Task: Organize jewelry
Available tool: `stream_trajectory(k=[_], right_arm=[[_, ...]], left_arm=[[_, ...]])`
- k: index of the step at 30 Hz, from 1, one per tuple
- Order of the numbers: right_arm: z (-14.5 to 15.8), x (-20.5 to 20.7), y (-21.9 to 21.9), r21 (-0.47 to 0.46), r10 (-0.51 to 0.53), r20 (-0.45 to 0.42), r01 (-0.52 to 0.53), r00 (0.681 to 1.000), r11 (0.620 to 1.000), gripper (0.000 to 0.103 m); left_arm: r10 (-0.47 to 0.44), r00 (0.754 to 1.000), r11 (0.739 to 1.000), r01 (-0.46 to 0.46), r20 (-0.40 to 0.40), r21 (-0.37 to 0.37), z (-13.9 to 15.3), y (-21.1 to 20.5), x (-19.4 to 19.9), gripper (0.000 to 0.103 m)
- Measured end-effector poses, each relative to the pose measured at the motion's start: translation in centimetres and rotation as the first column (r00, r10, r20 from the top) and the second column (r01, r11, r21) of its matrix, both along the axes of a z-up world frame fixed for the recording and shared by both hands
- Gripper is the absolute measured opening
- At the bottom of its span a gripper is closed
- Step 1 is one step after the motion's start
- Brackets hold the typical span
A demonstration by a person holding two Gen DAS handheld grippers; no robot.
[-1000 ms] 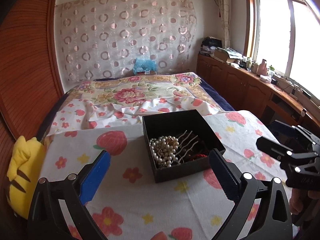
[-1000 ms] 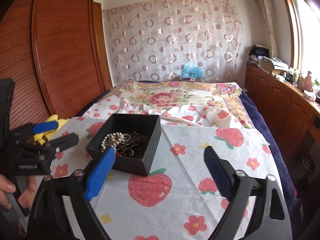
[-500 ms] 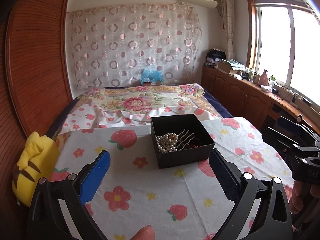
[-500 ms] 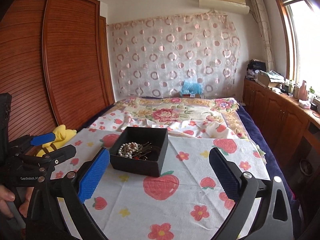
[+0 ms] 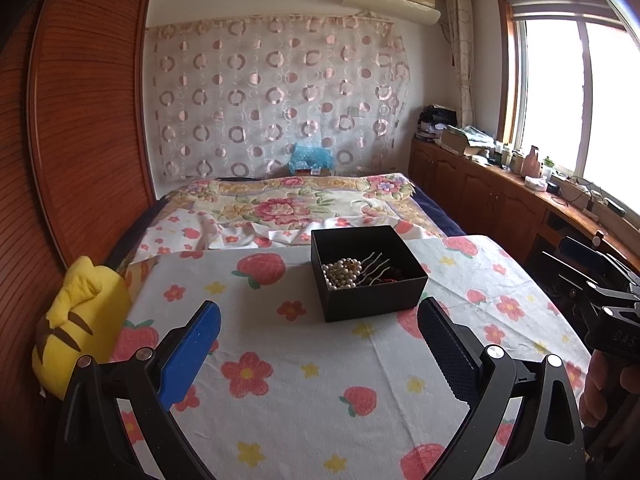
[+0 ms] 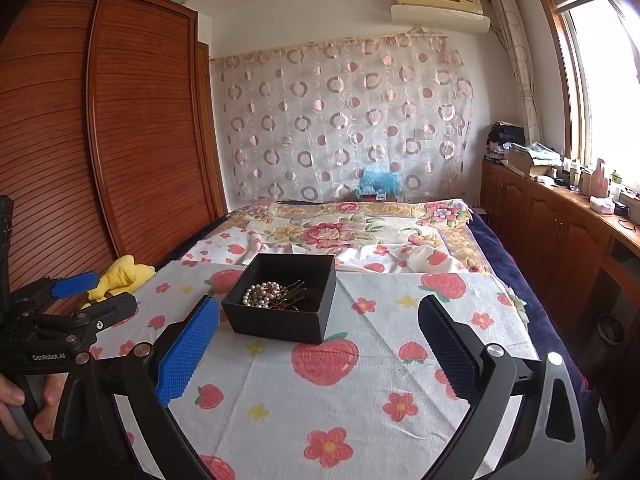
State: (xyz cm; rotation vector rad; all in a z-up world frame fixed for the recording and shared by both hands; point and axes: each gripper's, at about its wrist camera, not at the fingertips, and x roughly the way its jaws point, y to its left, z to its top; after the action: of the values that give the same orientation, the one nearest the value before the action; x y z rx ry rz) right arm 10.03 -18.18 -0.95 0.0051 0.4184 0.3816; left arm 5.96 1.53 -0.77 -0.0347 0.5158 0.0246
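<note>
A black open box (image 5: 368, 276) sits on the flowered cloth (image 5: 280, 360); it also shows in the right wrist view (image 6: 280, 304). Inside lie a pearl string (image 5: 342, 274), thin metal hairpins (image 5: 376, 266) and something dark red. The pearls (image 6: 262, 294) show in the right wrist view too. My left gripper (image 5: 318, 344) is open and empty, held back from the box. My right gripper (image 6: 318, 344) is open and empty, also short of the box. The right gripper also shows at the right edge of the left wrist view (image 5: 592, 276), and the left gripper at the left edge of the right wrist view (image 6: 84, 296).
A yellow plush toy (image 5: 76, 316) lies at the cloth's left edge. A wooden wardrobe (image 6: 120, 140) stands on the left and low cabinets (image 5: 480, 188) with clutter run along the right under the window. A floral bedspread (image 5: 288, 204) lies beyond the box.
Both grippers have pulled back and risen away from the box, which now looks smaller and farther. Both stay open and empty.
</note>
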Motion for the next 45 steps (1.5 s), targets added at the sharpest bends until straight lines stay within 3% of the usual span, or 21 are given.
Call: stream_trajectory(k=[45], right_arm=[[-0.53,0.03,-0.22,0.001,-0.002,-0.008,0.002,1.000,1.000,0.100]], left_arm=[[0.007,1.000,1.000,-0.007,0.007,0.005,0.01,-0.73,-0.55,0.095]])
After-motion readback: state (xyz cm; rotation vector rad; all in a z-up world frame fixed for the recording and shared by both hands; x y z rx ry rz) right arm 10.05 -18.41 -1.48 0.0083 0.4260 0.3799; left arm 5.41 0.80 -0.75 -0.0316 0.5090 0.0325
